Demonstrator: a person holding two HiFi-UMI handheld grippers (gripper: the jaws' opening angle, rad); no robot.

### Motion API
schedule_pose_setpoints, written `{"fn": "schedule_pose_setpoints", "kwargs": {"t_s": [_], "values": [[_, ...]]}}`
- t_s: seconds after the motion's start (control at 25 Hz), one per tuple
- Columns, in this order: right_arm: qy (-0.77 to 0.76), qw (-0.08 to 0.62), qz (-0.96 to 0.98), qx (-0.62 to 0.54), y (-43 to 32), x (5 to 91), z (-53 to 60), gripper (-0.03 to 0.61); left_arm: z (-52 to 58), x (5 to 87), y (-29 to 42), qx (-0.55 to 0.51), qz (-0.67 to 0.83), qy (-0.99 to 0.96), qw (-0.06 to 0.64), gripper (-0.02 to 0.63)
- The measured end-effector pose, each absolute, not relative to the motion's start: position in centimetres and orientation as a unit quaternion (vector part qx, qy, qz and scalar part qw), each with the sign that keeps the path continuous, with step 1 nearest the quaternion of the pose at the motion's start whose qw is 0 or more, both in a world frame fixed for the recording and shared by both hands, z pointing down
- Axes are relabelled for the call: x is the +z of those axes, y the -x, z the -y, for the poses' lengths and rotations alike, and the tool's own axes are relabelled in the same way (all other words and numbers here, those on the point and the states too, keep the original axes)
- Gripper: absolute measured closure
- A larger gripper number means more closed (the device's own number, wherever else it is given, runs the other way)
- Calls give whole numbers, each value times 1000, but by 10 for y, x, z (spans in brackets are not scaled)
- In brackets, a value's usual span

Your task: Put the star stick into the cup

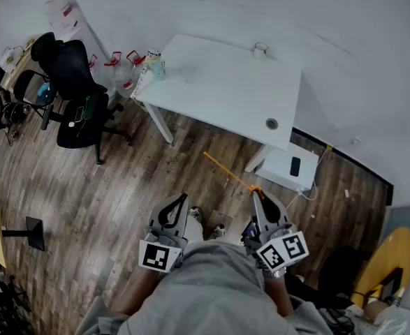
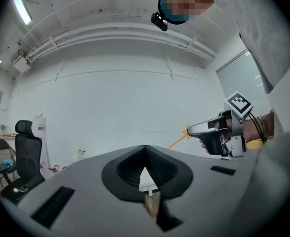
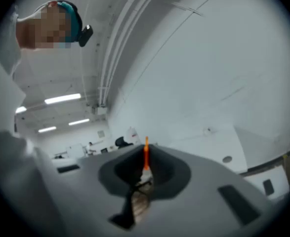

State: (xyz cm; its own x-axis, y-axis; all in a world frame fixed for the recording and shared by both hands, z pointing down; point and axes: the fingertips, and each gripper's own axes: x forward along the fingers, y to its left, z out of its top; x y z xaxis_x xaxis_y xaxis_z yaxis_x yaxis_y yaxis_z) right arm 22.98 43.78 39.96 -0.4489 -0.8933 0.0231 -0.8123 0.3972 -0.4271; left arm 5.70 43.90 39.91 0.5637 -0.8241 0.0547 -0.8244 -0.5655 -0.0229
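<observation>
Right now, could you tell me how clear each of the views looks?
Head view: dark, vignetted corners, yet the stick reads sharply. Left gripper view: crisp, strong fisheye bending the ceiling pipes. Right gripper view: soft and blurred throughout, ceiling lights glaring.

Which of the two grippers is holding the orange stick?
The right gripper: it is shut on the stick, which points toward the table. The left gripper is shut too, but on nothing.
</observation>
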Motion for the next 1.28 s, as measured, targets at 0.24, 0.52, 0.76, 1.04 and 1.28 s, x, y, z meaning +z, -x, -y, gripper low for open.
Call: {"fn": "schedule_pose_setpoints", "kwargs": {"t_s": [0.24, 0.52, 0.76, 1.04, 1.28], "values": [[498, 93, -840, -194, -223, 404, -426, 533, -434, 398, -52, 25, 481, -876, 0, 584], [488, 88, -845, -199, -218, 406, -425, 534, -435, 405, -51, 26, 488, -873, 12, 584], [496, 74, -840, -206, -225, 419, -424, 534, -432, 411, -57, 21, 487, -873, 18, 584], [507, 64, -836, -202, -223, 423, -407, 534, -412, 416, -47, 12, 489, -872, 23, 584], [516, 54, -829, -207, -203, 424, -372, 534, -378, 419, -23, 9, 492, -870, 39, 584]]}}
